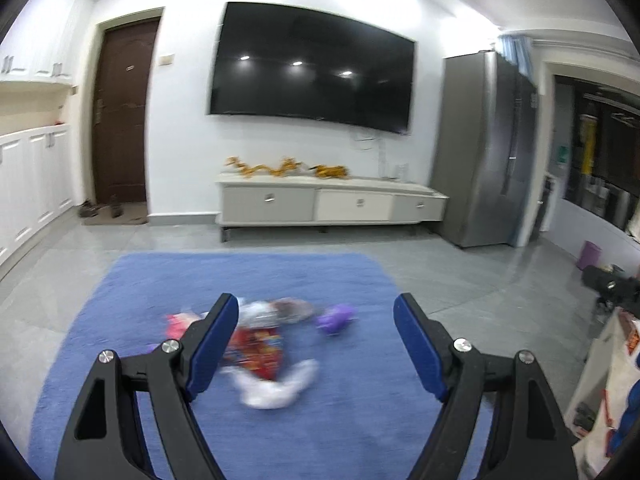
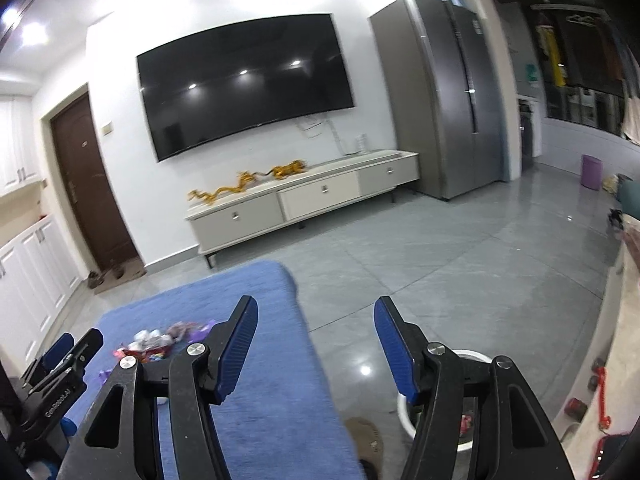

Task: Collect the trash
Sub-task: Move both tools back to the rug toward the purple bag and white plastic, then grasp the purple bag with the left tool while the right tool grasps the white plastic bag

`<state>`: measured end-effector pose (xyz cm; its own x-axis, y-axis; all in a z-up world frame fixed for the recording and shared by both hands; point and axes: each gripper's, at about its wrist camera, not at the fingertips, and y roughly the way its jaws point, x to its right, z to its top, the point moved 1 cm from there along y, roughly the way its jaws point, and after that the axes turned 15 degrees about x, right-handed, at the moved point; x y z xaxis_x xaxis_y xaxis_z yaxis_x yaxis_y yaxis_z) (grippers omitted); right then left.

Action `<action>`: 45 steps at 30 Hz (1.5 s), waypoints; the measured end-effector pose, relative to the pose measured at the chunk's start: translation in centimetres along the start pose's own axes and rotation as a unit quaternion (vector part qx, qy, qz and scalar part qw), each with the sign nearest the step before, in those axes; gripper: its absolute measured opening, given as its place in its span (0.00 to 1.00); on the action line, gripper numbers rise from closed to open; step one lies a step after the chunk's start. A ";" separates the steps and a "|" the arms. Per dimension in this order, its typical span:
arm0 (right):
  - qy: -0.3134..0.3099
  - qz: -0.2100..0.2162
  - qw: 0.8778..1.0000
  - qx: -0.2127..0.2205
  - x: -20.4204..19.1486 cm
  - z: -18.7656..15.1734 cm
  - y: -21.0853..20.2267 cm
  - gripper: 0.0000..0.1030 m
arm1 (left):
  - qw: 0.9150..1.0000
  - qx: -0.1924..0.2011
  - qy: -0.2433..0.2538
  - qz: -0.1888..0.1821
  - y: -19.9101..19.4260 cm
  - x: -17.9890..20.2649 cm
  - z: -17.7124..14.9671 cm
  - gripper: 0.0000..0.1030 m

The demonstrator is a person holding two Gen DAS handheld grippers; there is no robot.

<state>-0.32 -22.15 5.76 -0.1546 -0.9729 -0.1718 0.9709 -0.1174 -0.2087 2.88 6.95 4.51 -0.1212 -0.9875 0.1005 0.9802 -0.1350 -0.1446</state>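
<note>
Under my left gripper (image 1: 316,312) I see matt black plastic arms, ribbed blue rubbery pads and bright metal pivot screws; my right gripper (image 2: 316,320) is built the same. The blue rug (image 1: 344,420) looks like soft, short-pile cloth, matt all over. On it the trash pile (image 1: 264,344) is crinkled wrappers, glossy printed film and white tissue-like paper, though blur hides detail. The floor tiles (image 2: 460,272) are smooth, polished grey and mirror the lights. The white bin (image 2: 404,408) looks like smooth plastic. The fridge (image 2: 436,96) shows brushed metal.
</note>
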 end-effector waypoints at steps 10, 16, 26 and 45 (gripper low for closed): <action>-0.015 0.082 0.992 -0.099 -6.4 -6.3 7.3 0.57 | 0.992 -0.066 -0.003 0.111 3.7 -11.8 -5.7 0.77; -0.014 0.126 0.979 -0.159 -9.6 -10.5 11.1 0.57 | 0.989 -0.102 -0.025 0.103 6.1 -14.9 -8.3 0.77; 0.000 0.221 0.947 -0.232 -15.4 -15.4 14.2 0.57 | 0.983 -0.151 -0.076 0.073 8.7 -16.2 -10.5 0.56; 0.002 0.273 0.929 -0.249 -17.6 -16.7 12.9 0.07 | 0.985 -0.143 -0.085 0.043 4.8 -15.2 -10.2 0.27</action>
<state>11.92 -3.25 -9.95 0.3357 -0.8593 -0.3860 0.6997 0.5018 -0.5086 7.81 20.52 -7.79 0.0124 -0.9717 0.2359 0.8983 -0.0928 -0.4294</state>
